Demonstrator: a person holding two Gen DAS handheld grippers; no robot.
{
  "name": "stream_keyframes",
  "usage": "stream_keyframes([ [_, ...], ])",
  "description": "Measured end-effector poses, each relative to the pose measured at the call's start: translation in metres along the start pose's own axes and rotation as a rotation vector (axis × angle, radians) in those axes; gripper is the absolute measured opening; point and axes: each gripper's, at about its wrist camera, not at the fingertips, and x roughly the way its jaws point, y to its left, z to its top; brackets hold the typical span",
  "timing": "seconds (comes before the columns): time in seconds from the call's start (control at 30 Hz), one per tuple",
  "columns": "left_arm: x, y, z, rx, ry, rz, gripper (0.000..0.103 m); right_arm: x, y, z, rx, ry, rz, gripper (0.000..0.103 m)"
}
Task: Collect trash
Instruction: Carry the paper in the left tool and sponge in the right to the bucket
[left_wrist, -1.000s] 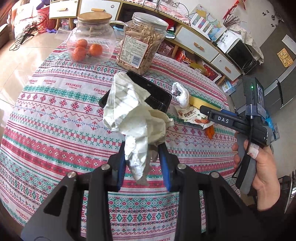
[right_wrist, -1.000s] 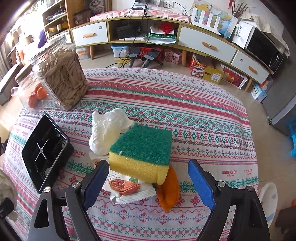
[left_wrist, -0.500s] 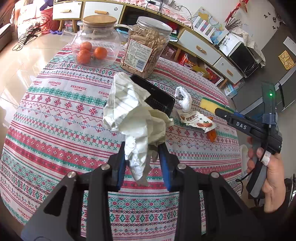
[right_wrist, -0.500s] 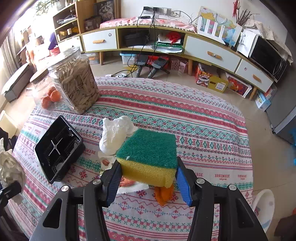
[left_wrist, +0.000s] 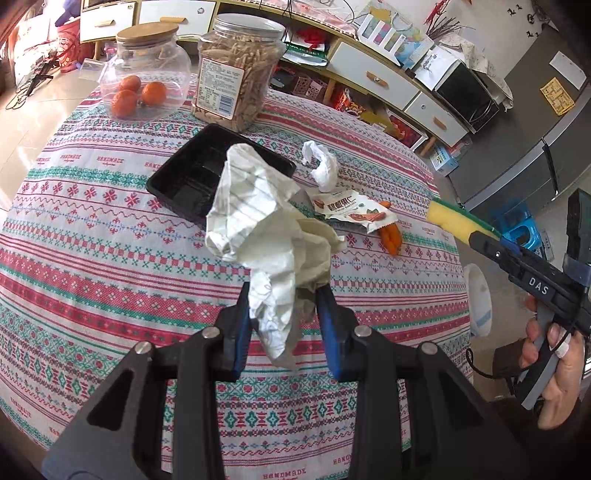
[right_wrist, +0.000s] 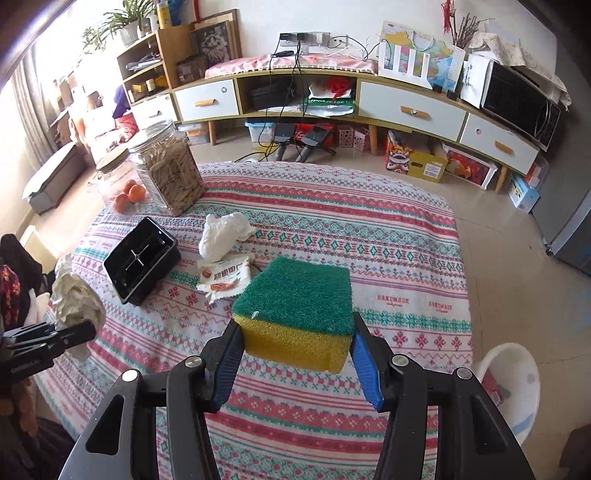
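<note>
My left gripper is shut on a crumpled sheet of lined paper, held above the patterned tablecloth. My right gripper is shut on a green-and-yellow sponge, lifted clear of the table; its pads press the yellow sides. In the left wrist view the sponge sticks out of the right gripper past the table's right edge. On the cloth lie a white tissue wad, a snack wrapper and an orange scrap.
A black plastic tray sits left of the tissue. A glass jar of oranges and a plastic snack jar stand at the far edge. A white bin stands on the floor by the table's right side.
The right gripper closed on the sponge and lifted it up and away from the wrapper and orange scrap toward the table's right edge. The left gripper drifted slightly, still holding the paper.
</note>
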Motion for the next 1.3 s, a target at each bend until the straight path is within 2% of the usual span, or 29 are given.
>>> stream_keyframes([
  [0.23,0.01,-0.03,-0.009,0.041,0.01,-0.007,0.035,-0.028,-0.04,-0.035,0.015,-0.003,0.003,0.056],
  [0.47,0.024,-0.057,-0.018,0.078,0.019,0.018,0.035,-0.039,-0.084,-0.062,0.077,-0.013,0.019,0.056],
  [0.73,0.043,-0.087,-0.031,0.114,0.056,0.028,0.035,-0.045,-0.138,-0.092,0.194,-0.009,0.075,0.056],
  [0.9,0.054,-0.117,-0.032,0.176,0.084,0.025,0.035,-0.055,-0.178,-0.112,0.276,-0.009,0.054,0.056],
  [1.07,0.063,-0.159,-0.034,0.224,0.096,-0.023,0.035,-0.071,-0.224,-0.135,0.378,-0.023,0.02,0.056],
  [1.3,0.093,-0.234,-0.048,0.307,0.155,-0.106,0.035,-0.085,-0.277,-0.165,0.505,-0.018,-0.046,0.056],
])
